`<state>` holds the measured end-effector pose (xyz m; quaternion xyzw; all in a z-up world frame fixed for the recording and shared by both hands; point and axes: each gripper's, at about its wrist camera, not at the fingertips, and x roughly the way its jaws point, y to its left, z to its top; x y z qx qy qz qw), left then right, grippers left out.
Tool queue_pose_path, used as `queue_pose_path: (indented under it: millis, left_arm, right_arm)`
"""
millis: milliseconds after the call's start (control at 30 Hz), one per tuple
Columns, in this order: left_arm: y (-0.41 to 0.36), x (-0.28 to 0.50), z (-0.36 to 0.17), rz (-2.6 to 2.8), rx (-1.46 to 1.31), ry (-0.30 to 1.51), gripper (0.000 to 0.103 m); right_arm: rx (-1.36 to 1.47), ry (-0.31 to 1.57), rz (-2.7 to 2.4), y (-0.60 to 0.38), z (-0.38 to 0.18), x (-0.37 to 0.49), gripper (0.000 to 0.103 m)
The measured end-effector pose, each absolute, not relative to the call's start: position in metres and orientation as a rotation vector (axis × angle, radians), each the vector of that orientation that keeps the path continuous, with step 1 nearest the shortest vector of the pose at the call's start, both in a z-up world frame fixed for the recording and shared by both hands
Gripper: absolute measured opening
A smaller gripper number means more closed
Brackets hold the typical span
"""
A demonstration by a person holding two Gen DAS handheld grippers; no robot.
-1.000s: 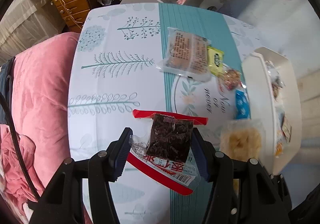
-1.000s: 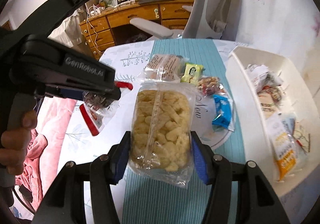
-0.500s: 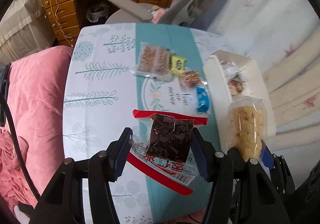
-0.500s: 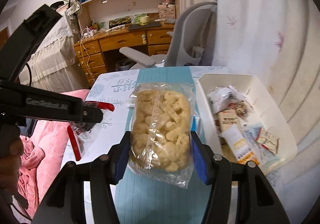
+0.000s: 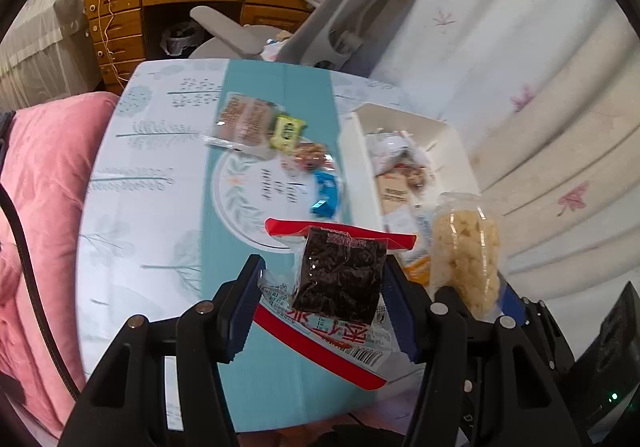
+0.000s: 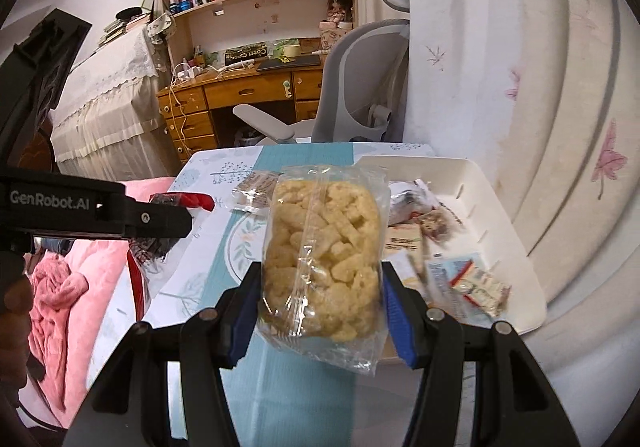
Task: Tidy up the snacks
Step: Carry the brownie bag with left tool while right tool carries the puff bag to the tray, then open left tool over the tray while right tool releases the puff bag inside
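Right wrist: puffs bag [image 6: 322, 251] btwn jaws

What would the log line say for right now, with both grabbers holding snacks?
left gripper: shut on dark snack in red-edged clear packet | right gripper: shut on clear bag of yellow puffs | both lifted above table | white bin: holds snacks

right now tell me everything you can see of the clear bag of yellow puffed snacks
The clear bag of yellow puffed snacks is a crinkly transparent plastic pouch with a vertical back seam, full of pale yellow puffs. It stands upright, lifted off the table, pinched at its lower sides by the right gripper between its blue-padded fingers, beside the white bin.
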<state>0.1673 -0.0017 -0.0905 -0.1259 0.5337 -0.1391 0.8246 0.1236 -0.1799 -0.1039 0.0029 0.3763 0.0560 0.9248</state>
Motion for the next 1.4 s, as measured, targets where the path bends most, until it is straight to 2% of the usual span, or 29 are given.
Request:
queue_pose_path:
  millis: [400, 933, 1000, 1067, 1133, 1233, 1300, 1400]
  left_arm:
    - [-0.082, 0.144, -0.085, -0.303, -0.35, 1.055, 0.057]
    - [-0.167, 0.169, -0.089, -0.291, -0.388, 1.006, 0.06]
    - [-0.173, 0.173, -0.092, -0.282, -0.385, 1.017, 0.063]
    - [-0.176, 0.176, -0.095, -0.271, -0.388, 1.031, 0.071]
    - [-0.178, 0.179, -0.098, -0.258, -0.387, 1.05, 0.072]
    - [-0.181, 0.182, -0.1, -0.236, -0.374, 1.07, 0.08]
    - [-0.181, 0.183, -0.101, -0.232, -0.369, 1.077, 0.081]
    - [-0.179, 0.183, -0.102, -0.218, -0.356, 1.087, 0.082]
  right_arm:
    - [-0.042, 0.788, 0.152, -0.267, -0.105, 0.118, 0.057]
    - [-0.128, 0.77, 0.219, -0.34, -0.107, 0.148, 0.057]
    - [-0.133, 0.772, 0.227, -0.343, -0.108, 0.152, 0.057]
    - [-0.134, 0.783, 0.234, -0.346, -0.11, 0.157, 0.057]
    - [-0.135, 0.802, 0.242, -0.348, -0.114, 0.162, 0.058]
    - [-0.129, 0.815, 0.245, -0.35, -0.118, 0.167, 0.063]
    - [-0.122, 0.813, 0.244, -0.35, -0.117, 0.168, 0.07]
    - [-0.109, 0.816, 0.235, -0.353, -0.12, 0.172, 0.072]
